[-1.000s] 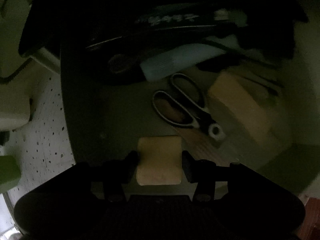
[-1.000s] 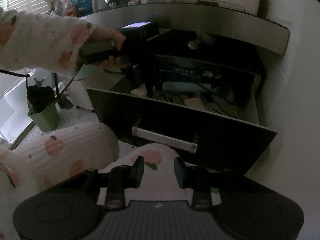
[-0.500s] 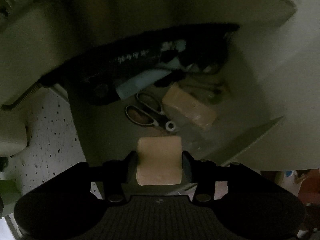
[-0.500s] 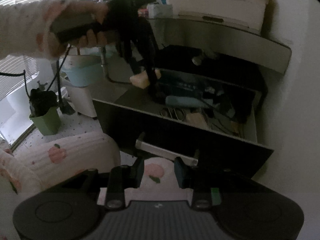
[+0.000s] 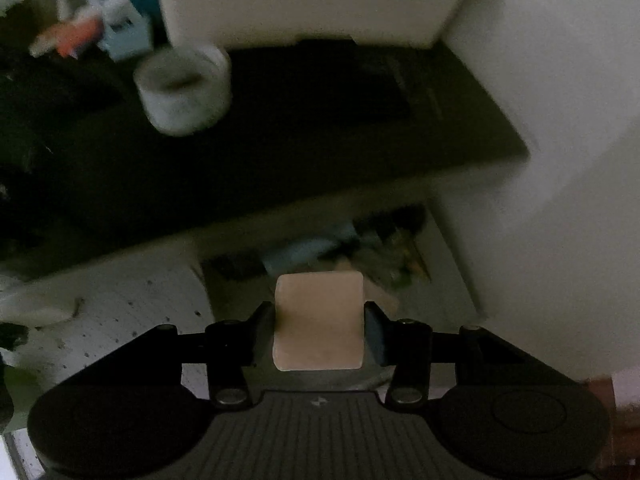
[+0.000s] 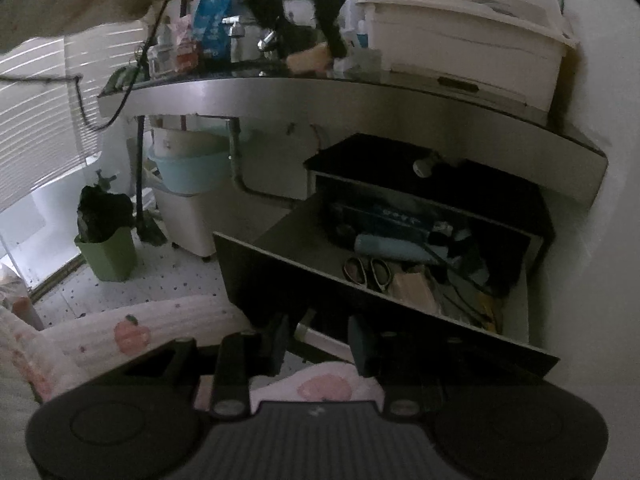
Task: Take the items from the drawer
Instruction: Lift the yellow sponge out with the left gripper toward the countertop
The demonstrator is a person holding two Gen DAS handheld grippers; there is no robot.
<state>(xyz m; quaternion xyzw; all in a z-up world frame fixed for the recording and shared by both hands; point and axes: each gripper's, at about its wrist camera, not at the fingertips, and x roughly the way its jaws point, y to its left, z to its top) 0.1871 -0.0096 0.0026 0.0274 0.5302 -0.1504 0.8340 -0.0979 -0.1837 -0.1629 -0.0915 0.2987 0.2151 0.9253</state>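
Note:
My left gripper (image 5: 320, 320) is shut on a tan sponge-like block (image 5: 319, 322), held above the dark countertop (image 5: 300, 148). In the right wrist view the same tan block (image 6: 308, 58) hangs at the counter's top edge under the left gripper (image 6: 320, 46). The dark drawer (image 6: 360, 316) stands pulled out below. Inside it lie scissors (image 6: 368, 274), a light blue roll (image 6: 390, 246), a tan packet (image 6: 412, 286) and several tangled items. My right gripper (image 6: 316, 340) stands open in front of the drawer, nothing between its fingers.
A white cup (image 5: 182, 90) and a blue carton (image 5: 126, 28) stand on the counter, with a white bin (image 6: 468, 36) at the right against the wall. Under the counter are a blue basin (image 6: 192, 170), pipes and a green bin (image 6: 106, 254). A person's patterned sleeve (image 6: 132, 332) lies low.
The left gripper rose with the tan block out of the drawer and up to the countertop. The right gripper stayed open in front of the drawer, its view tilting slightly up.

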